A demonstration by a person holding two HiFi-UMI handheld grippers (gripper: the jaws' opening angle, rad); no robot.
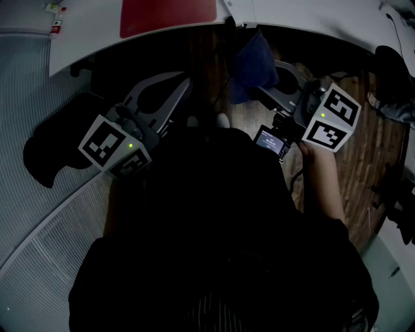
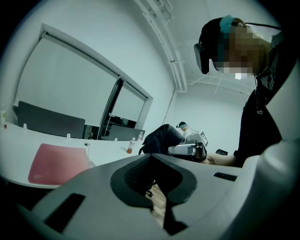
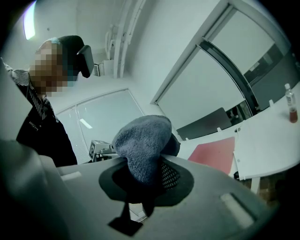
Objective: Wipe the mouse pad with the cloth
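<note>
right gripper point(image 3: 143, 190): jaws clamped on crumpled dark blue terry cloth point(image 3: 140, 140). cloth bunched above jaw tips, held in air over brown wood floor point(image 1: 366, 142), short of curved white tabletop point(image 1: 311, 16). left gripper point(image 2: 157, 206): jaws closed together, nothing betw. them, likewise off tabletop. flat red rectangular mouse pad point(image 1: 167, 16): lying on tabletop near front edge, well apart from cloth & both grippers. small bottle w/ orange-brown liquid point(image 2: 129, 149): upright on tabletop, apart from mouse pad.
</note>
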